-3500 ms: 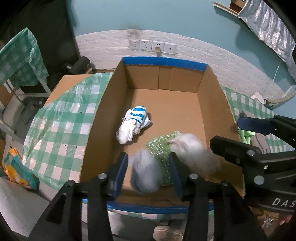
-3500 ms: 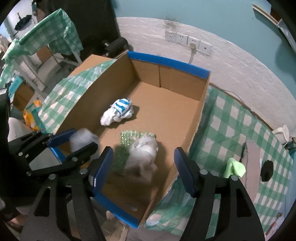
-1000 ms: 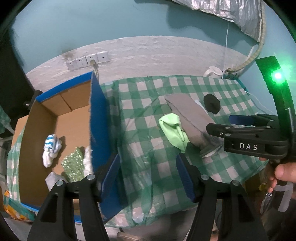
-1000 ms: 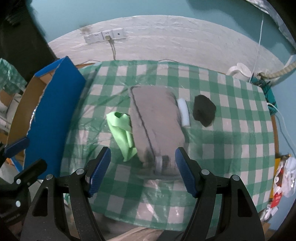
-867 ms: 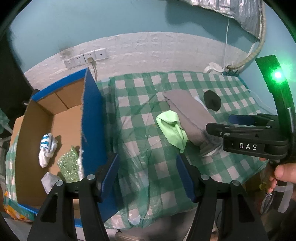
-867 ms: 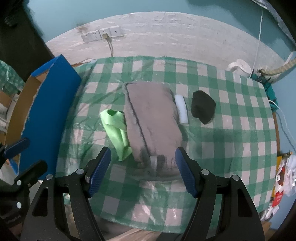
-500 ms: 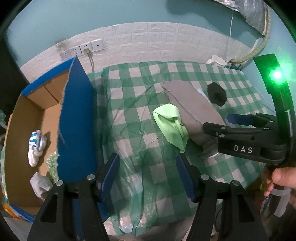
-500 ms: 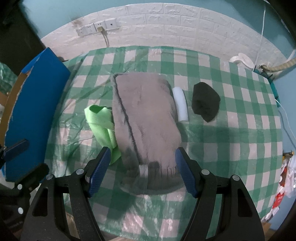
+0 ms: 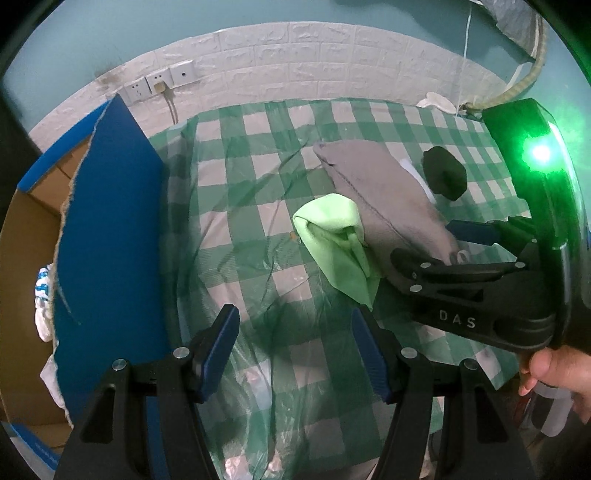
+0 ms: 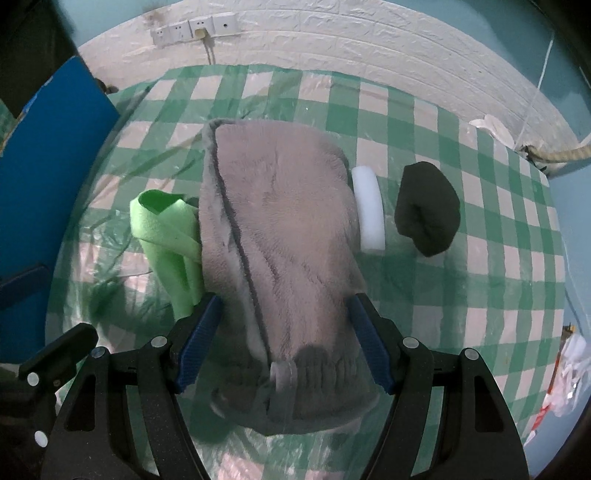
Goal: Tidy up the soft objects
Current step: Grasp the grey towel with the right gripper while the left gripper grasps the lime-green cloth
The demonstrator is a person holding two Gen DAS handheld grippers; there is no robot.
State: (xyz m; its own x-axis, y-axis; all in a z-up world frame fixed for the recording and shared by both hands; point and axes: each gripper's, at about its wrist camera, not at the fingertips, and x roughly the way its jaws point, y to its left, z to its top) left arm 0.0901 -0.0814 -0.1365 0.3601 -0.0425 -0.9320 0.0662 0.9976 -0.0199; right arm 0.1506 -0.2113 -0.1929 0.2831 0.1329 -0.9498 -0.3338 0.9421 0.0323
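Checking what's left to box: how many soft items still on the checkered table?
4. Grey fleece in the middle between the open right claw fingers, green cloth against its left edge, white roll on its right, black bundle further right. More may lie under the fleece.

A plain home room: teal wall (image 9: 92, 44), white brick-pattern panel (image 10: 369, 40), wall sockets (image 10: 195, 27), and a checked plastic-covered worktop (image 10: 498, 277).

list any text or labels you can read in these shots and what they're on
"DAS": pale letters on the black body of the right gripper, seen in the left wrist view.
Nothing else is readable: the wall sockets and the cardboard box show no legible print, and the packaging at the far right edge is too blurred.
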